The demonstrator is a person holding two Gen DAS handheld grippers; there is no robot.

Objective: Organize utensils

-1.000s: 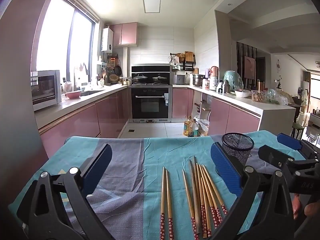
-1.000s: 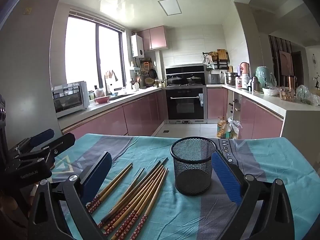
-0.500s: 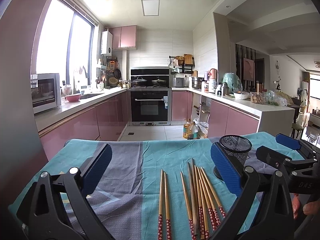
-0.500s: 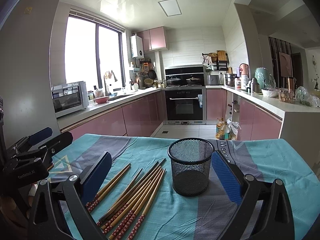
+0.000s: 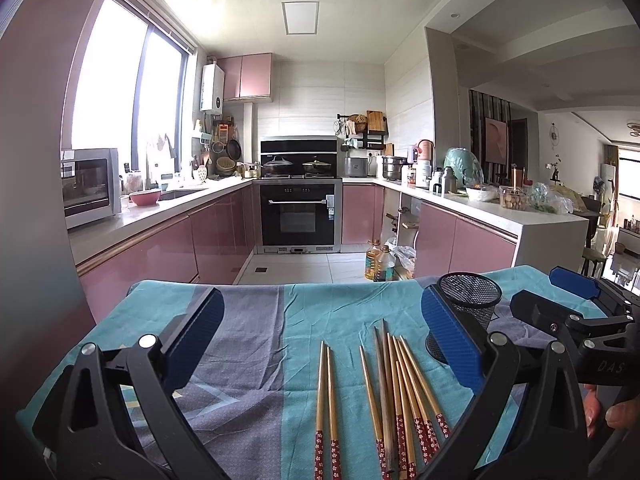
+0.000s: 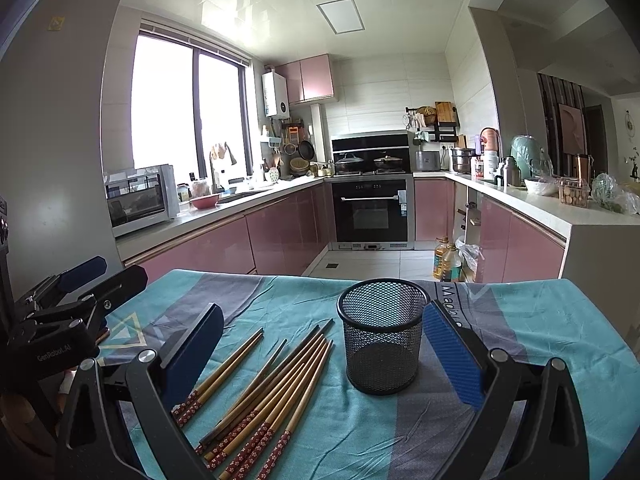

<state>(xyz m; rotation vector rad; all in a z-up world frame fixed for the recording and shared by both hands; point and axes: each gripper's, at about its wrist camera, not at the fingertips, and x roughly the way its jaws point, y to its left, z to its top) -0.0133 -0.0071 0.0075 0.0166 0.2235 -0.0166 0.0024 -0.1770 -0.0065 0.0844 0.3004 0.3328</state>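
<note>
Chopsticks (image 5: 384, 396) lay on the table (image 5: 248, 344), their patterned red ends cut off by the lower edge of the left wrist view; in the right wrist view (image 6: 264, 396) a few of those ends were hidden behind the near blue pad. Part of the cup (image 5: 468, 312) was covered by the left gripper's (image 5: 320, 340) right pad, though the right wrist view showed it whole (image 6: 382, 336), upright and empty. Only fingertips of a hand (image 5: 608, 412) showed at the frame edge.

White lettering on the right gripper's (image 5: 576, 312) body read "DAS"; the left gripper (image 6: 76, 312), seen from the right wrist, carried "GenRobot.AI". Printed on the cloth behind the cup was "Magic", with the rest blocked.

Long axes of the chopsticks ran from the near edge toward the far edge of the table, tips pointing away toward the kitchen, a pair lying slightly apart to the left of the main bundle. The bundle lay just left of the cup, not touching it.

Both sets of jaws stood spread wide with nothing between them. The right gripper (image 6: 320, 344) hovered over the cup and chopsticks.
</note>
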